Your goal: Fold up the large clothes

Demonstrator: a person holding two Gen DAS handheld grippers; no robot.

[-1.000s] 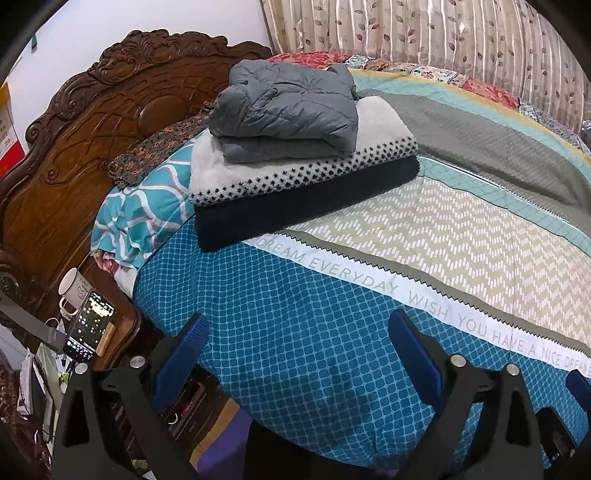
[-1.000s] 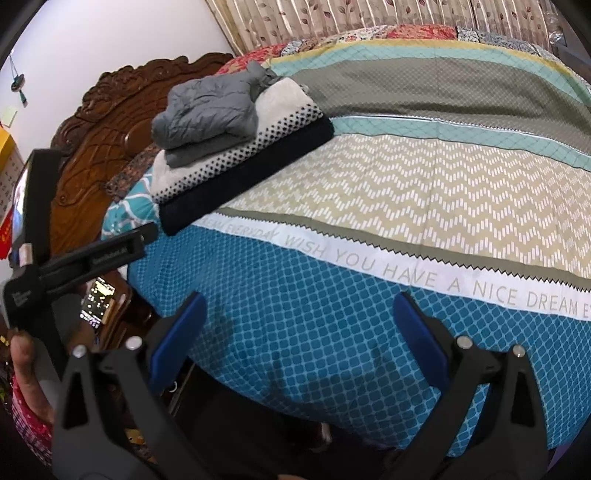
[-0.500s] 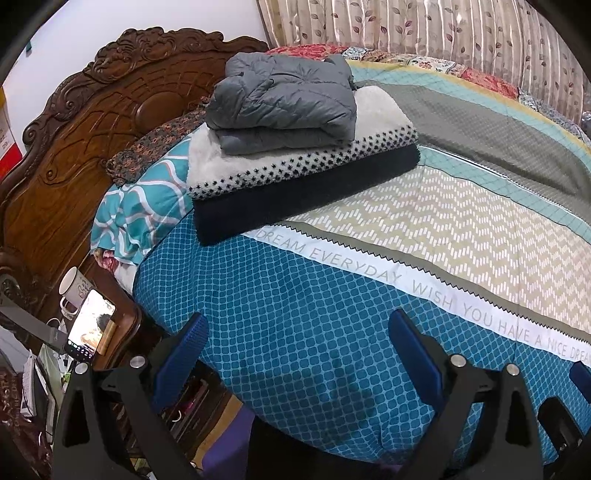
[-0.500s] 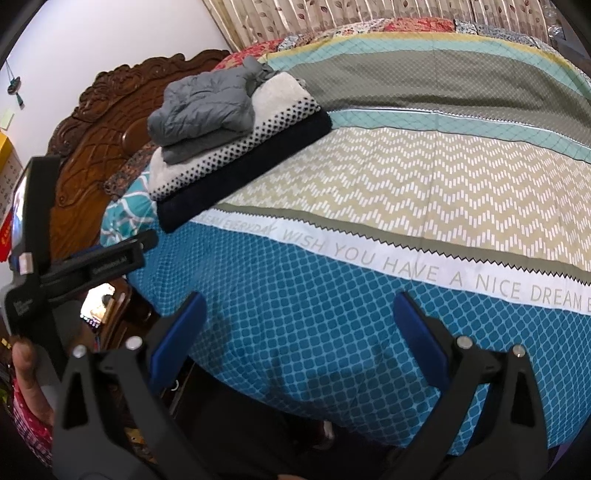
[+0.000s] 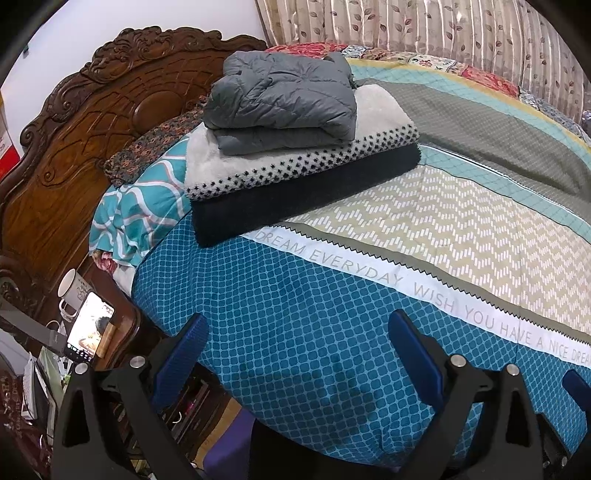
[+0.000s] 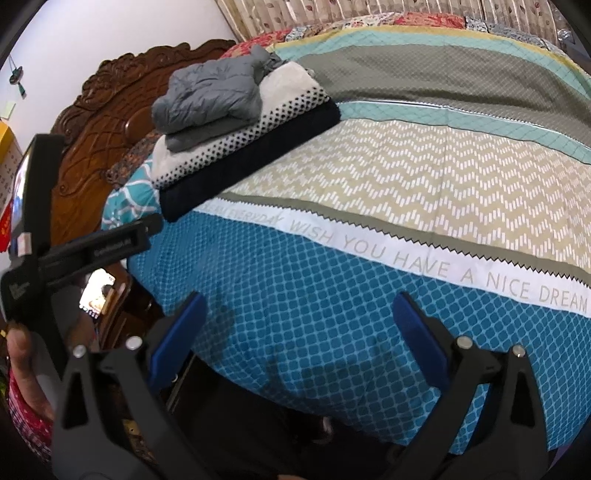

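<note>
Both grippers hang over the near edge of the bed, empty. The left gripper (image 5: 297,350) has its blue fingers (image 5: 181,358) spread wide with nothing between them, and the right gripper (image 6: 299,332) looks the same, jaws apart and nothing held. In the right wrist view the left tool's black body shows at the left edge with a hand (image 6: 22,373) wrapped around its handle.

Under them is the bedspread (image 5: 314,332), teal with a small tile pattern up front, then a white band of lettering reading "dream everyday wish you have a nice dream", then a beige zigzag stripe and grey-green and aqua bands further back. It lies pretty flat.

Off to the left, beside the bed, there's a wooden nightstand with a lit phone (image 5: 90,326) propped up and a white mug (image 5: 72,291) just behind it.

Further back, near the head of the bed, sits the folded stack: a grey puffer jacket (image 5: 280,99) on top, resting on a white fleece blanket with black dots (image 5: 295,162), which sits on a dark navy blanket (image 5: 303,195). The stack partly rests on a teal and white pillow (image 5: 144,206). Behind that is the carved wooden headboard (image 5: 74,147), and leaf-print curtains (image 5: 424,33) run along the far side.
</note>
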